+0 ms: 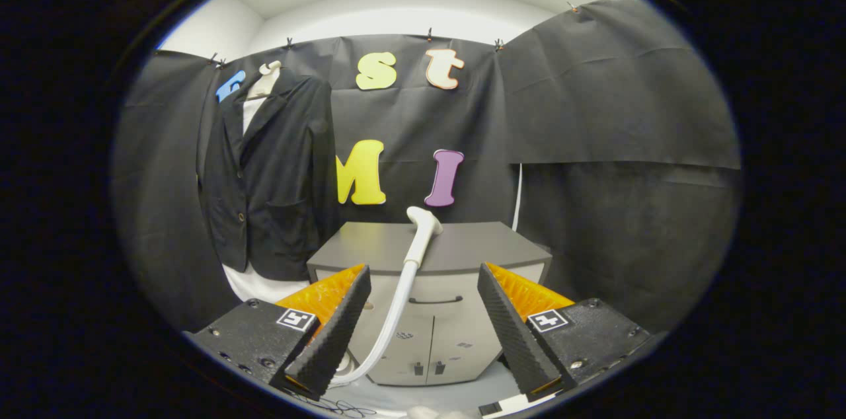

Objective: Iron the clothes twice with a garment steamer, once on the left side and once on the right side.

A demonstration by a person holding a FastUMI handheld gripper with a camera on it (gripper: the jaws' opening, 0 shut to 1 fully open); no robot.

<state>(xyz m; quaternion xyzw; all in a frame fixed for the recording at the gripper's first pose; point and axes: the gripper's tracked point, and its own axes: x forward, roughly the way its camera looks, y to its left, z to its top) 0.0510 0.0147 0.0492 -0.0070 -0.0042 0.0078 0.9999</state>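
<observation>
Leaning upright on cabinet [462,254], steamer [420,234], tongs [423,293] apart

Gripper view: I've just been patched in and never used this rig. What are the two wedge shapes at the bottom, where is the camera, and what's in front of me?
The camera rides on a hand-held gripper and looks forward along its two fingers. Those wedges are the fingers, standing apart with nothing pressed between them, so the gripper is open and holds nothing.

Ahead, beyond the fingers, stands a low grey cabinet. The white steamer head rests on its top, and the steamer's hose runs down in front of the cabinet, passing between the fingers, without touching them as far as I can tell.

Left of the cabinet, a dark jacket hangs on a hanger against the black cloth wall, with a white garment under it. That jacket is the clothing to steam.
</observation>
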